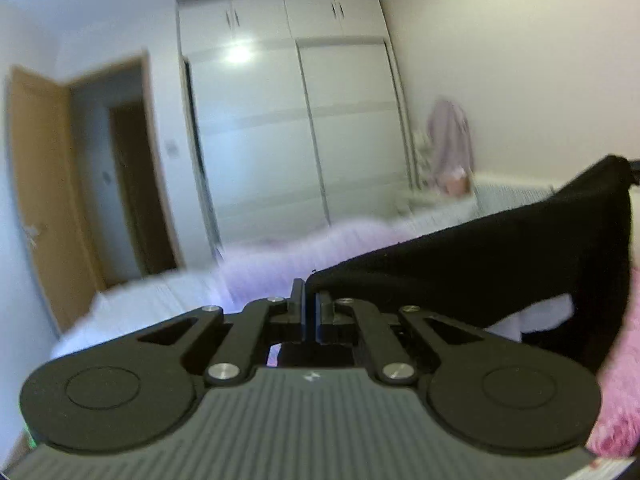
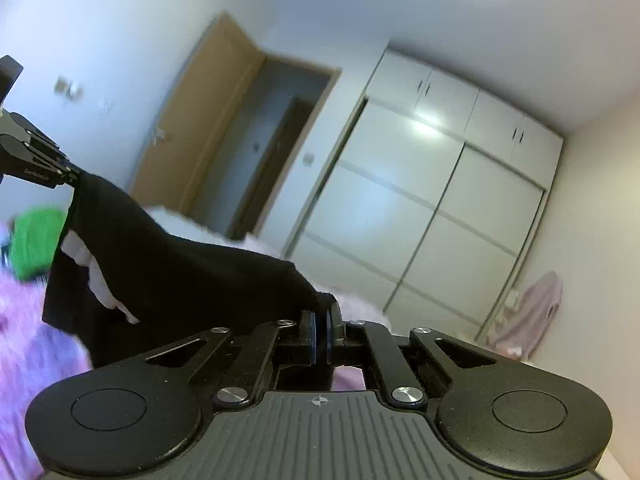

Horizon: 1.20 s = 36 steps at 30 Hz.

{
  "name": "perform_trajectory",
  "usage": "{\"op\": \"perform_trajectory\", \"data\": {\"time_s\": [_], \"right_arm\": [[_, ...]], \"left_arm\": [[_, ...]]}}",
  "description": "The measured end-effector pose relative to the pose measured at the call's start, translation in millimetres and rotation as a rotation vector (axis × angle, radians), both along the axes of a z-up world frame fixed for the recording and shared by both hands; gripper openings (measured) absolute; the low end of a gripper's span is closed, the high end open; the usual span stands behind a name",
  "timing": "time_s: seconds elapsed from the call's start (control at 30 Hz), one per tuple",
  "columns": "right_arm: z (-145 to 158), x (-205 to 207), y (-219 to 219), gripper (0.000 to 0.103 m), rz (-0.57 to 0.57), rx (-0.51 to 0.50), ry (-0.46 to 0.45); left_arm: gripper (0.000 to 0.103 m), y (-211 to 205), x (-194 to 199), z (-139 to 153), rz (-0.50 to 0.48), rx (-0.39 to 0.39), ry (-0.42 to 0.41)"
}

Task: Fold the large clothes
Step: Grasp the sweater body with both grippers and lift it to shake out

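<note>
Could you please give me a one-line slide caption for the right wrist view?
Right gripper and left gripper each pinch the black garment, stretched between them above the pink bedding.

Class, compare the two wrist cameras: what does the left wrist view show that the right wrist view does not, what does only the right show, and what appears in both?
Only the left wrist view: a white bedsheet beside the pink fluffy blanket.

Only the right wrist view: a green item at the left edge, and the left gripper seen from outside, shut on the black garment.

Both: the black garment stretched between the two shut grippers, right gripper included, the white wardrobe, the open wooden door and a hanging pink garment.
</note>
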State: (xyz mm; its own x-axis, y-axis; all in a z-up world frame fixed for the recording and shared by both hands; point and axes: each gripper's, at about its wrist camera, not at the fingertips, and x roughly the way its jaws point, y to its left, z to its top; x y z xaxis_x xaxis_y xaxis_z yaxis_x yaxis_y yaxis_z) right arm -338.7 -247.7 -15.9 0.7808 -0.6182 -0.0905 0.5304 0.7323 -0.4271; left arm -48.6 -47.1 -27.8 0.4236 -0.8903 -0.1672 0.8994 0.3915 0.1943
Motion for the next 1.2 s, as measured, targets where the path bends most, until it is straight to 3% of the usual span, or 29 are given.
{"op": "perform_trajectory", "data": {"time_s": [0.17, 0.3, 0.4, 0.47, 0.5, 0.53, 0.57, 0.67, 0.77, 0.83, 1.0, 1.07, 1.2], "right_arm": [[43, 4, -4, 0.000, 0.037, -0.021, -0.034], [55, 31, -37, 0.000, 0.001, 0.093, -0.013], [48, 66, -86, 0.000, -0.064, 0.235, 0.034], [28, 106, -140, 0.003, -0.157, 0.396, 0.116], [14, 123, -166, 0.013, -0.228, 0.474, 0.162], [-4, 139, -194, 0.033, -0.308, 0.561, 0.215], [-18, 149, -214, 0.038, -0.353, 0.623, 0.254], [-50, 141, -243, 0.045, -0.439, 0.782, 0.226], [-71, 115, -231, 0.049, -0.449, 0.884, 0.189], [-109, 89, -241, 0.049, -0.461, 0.935, 0.240], [-196, 42, -190, 0.049, -0.542, 1.143, 0.422], [-224, 31, -177, 0.050, -0.561, 1.234, 0.449], [-245, 28, -158, 0.049, -0.513, 1.296, 0.424]], "left_arm": [[0.003, -20, -2, 53, 0.005, -0.053, -0.061], [0.003, -86, 24, 48, -0.019, 0.024, -0.041], [0.004, -165, 56, 16, -0.050, 0.142, 0.040], [0.022, -231, 86, -18, -0.060, 0.266, 0.150], [0.027, -267, 100, -41, -0.051, 0.343, 0.219], [0.040, -294, 111, -62, -0.048, 0.412, 0.262], [0.040, -316, 117, -84, -0.045, 0.477, 0.285], [0.039, -347, 131, -128, -0.018, 0.571, 0.312], [0.042, -335, 143, -155, -0.007, 0.623, 0.368], [0.042, -315, 139, -176, 0.014, 0.663, 0.377], [0.042, -252, 117, -225, 0.084, 0.757, 0.446], [0.042, -227, 113, -241, 0.122, 0.780, 0.473], [0.042, -184, 103, -256, 0.217, 0.790, 0.520]]}}
